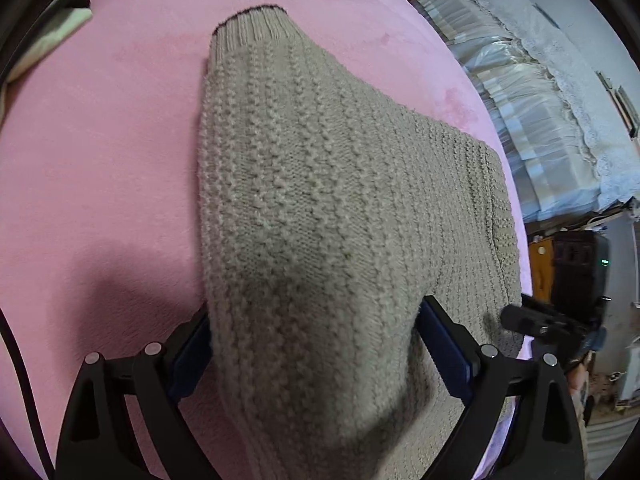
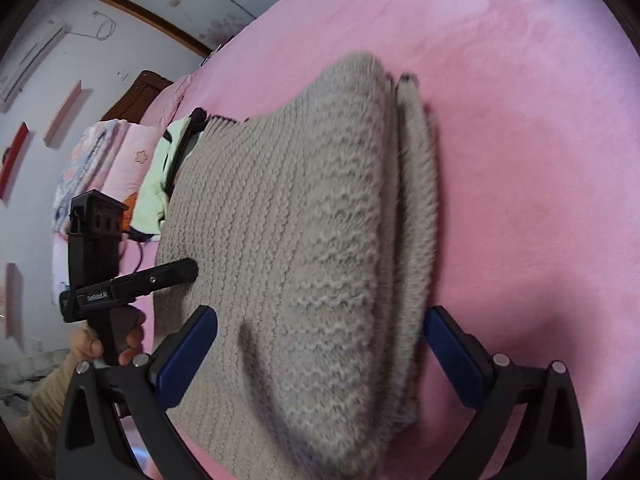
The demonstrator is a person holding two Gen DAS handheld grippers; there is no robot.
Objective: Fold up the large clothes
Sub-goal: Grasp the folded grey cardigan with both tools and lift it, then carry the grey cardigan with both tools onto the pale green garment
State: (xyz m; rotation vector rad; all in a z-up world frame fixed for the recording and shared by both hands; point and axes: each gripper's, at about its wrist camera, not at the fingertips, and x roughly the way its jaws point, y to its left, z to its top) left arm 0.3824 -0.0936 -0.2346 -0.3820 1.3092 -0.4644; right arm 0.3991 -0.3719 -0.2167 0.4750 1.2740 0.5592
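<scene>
A beige chunky-knit sweater (image 1: pixel 320 208) lies on a pink bed (image 1: pixel 100 160), folded lengthwise with a dark-edged ribbed cuff at the far end. My left gripper (image 1: pixel 316 344) stands with its jaws wide apart, either side of the sweater's near edge, not closed on it. In the right wrist view the same sweater (image 2: pixel 288 248) shows a folded sleeve along its right side. My right gripper (image 2: pixel 320 344) is also open, its blue pads on both sides of the knit. The left gripper (image 2: pixel 176 272) appears there too, its tip at the sweater's left edge.
Pale green and black clothes (image 2: pixel 164 184) lie beyond the sweater, also seen in the left wrist view (image 1: pixel 52 36). Pink pillows and bedding (image 2: pixel 108 160) are stacked at the headboard. A white lace-covered bed or sofa (image 1: pixel 540 100) stands to the right. The right gripper (image 1: pixel 560 320) shows at the bed's edge.
</scene>
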